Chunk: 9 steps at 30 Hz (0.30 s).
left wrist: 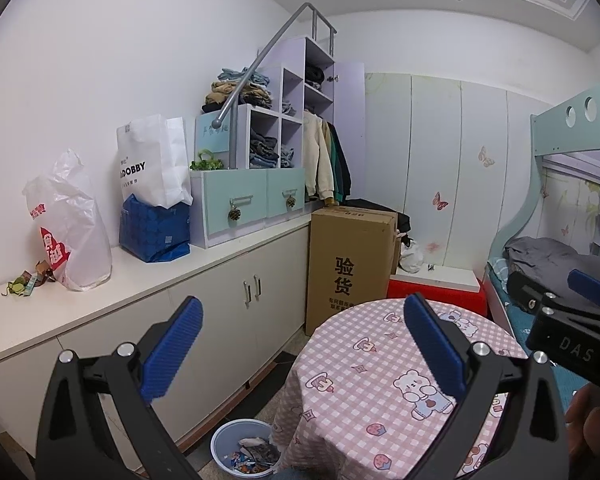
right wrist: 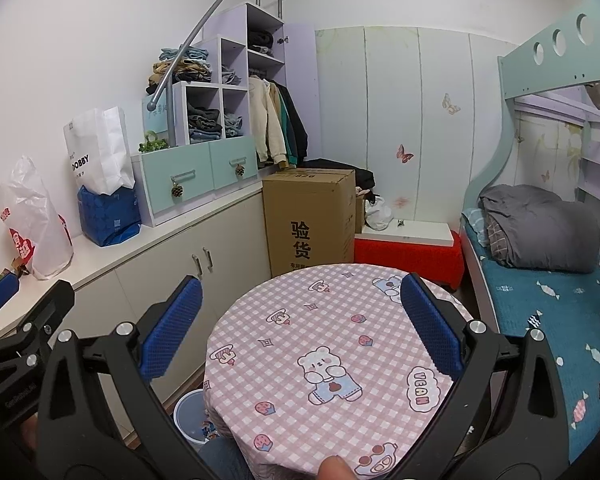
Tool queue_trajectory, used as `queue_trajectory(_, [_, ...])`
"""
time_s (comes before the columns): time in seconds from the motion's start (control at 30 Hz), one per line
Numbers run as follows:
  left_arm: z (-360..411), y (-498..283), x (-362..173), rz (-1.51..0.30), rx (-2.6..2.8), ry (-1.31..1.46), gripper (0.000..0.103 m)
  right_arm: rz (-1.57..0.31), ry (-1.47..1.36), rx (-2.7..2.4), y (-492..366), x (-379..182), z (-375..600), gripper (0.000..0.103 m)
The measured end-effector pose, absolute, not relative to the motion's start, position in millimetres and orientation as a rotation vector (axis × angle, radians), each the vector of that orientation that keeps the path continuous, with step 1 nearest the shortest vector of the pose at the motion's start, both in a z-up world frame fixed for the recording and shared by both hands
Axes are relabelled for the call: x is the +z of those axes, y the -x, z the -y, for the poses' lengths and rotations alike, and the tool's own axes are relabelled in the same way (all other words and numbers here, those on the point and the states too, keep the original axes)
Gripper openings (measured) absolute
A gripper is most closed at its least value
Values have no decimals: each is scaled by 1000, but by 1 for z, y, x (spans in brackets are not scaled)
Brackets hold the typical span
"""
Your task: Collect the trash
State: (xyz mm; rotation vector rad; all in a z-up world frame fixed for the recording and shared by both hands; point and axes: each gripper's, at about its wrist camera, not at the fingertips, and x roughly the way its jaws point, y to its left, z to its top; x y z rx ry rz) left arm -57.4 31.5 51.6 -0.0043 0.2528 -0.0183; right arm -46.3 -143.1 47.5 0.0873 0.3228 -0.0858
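Wrappers in blue bin (left wrist: 242, 450) beside table (left wrist: 380, 380); both claws (left wrist: 302, 344) (right wrist: 300, 326) wide, empty.

left gripper (left wrist: 302, 350): black angular frame, two blue ribbed finger pads (left wrist: 172, 350), round silver screws at the pivots
right gripper (right wrist: 300, 330): same black frame, blue textured pads (right wrist: 171, 330), silver screws; white "DAS" lettering on its body, seen from left wrist view
skin: bare fingertip (right wrist: 334, 467) just below right gripper frame, bottom edge
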Motion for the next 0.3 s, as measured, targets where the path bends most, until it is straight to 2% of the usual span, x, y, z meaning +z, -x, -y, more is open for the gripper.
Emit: queue_trajectory(0.3, [-27, 49, 51, -274, -9, 4, 99, -325, -97, -87, 43, 45, 144, 97])
